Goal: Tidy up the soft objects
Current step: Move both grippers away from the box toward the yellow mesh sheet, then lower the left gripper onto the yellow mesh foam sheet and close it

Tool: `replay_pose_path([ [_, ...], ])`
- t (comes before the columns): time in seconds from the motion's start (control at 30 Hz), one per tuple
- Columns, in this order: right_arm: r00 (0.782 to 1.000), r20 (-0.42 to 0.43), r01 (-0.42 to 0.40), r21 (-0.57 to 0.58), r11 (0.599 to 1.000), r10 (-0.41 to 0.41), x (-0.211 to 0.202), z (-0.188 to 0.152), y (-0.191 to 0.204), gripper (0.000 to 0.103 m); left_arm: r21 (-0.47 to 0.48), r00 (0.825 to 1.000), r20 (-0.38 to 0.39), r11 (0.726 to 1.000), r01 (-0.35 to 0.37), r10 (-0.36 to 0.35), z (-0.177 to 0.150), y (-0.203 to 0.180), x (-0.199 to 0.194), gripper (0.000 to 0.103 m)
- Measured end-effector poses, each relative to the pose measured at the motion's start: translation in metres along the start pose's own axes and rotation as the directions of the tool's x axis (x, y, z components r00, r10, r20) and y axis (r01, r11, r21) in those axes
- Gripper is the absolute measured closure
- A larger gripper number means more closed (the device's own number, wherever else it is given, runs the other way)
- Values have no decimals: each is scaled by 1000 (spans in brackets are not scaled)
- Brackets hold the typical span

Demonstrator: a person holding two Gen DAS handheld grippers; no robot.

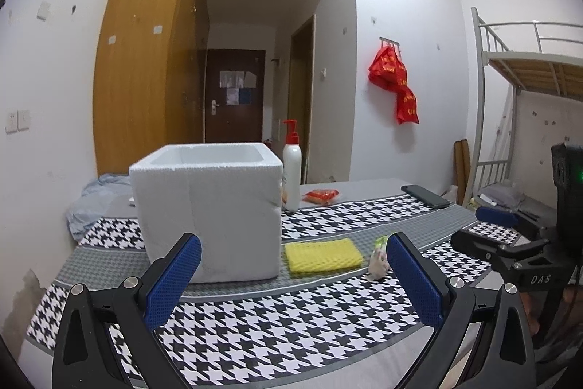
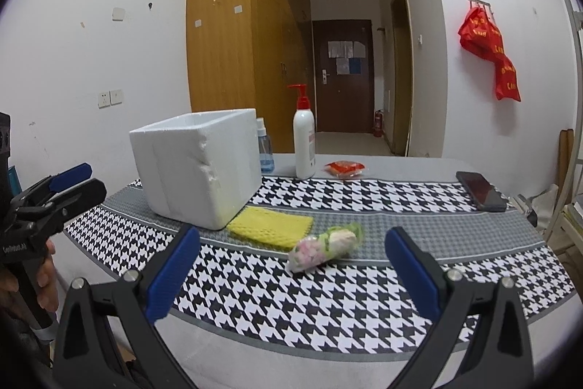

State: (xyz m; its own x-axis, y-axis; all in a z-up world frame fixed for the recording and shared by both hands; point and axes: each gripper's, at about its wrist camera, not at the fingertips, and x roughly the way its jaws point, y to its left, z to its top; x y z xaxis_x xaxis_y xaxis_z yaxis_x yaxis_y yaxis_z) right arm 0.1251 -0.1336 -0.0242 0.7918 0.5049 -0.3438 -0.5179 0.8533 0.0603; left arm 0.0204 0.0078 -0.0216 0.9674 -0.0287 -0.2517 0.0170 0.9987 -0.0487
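Nothing is picked up yet; this looks like the approach. The right gripper point(image 2: 291, 276) is spread wide and empty, with the wrapped soft bundle point(image 2: 324, 246) just ahead between its fingers and the yellow sponge point(image 2: 271, 226) beyond, touching the foam box point(image 2: 196, 166). The left gripper point(image 1: 291, 276) also gapes empty, facing the box. Next, probably: advance and close gently on the bundle.
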Motion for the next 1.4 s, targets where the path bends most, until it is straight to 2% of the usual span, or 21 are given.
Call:
replay_pose_path([
  [0.23,1000,-28,-14,26,1000,15,8,-10,-6,0,-13,1000,16,1000,9,-9,-8,4,1,1],
  [0.6,999,-48,13,54,998,-11,17,-13,-22,0,23,997,-28,997,74,-73,-10,-13,27,1],
  [0.77,998,-60,40,62,997,-37,20,-14,-32,0,14,990,-65,992,128,-127,-5,-14,41,1],
  [0.97,997,-71,48,68,996,-43,26,-11,-36,0,10,984,-105,989,148,-146,-6,-17,56,1],
  [1.3,993,-101,60,66,996,-54,37,-7,-41,0,-13,965,-154,977,214,-213,1,-22,78,1],
  [1.4,992,-116,58,71,996,-49,41,-7,-44,0,-36,955,-180,971,235,-237,3,-23,92,1],
])
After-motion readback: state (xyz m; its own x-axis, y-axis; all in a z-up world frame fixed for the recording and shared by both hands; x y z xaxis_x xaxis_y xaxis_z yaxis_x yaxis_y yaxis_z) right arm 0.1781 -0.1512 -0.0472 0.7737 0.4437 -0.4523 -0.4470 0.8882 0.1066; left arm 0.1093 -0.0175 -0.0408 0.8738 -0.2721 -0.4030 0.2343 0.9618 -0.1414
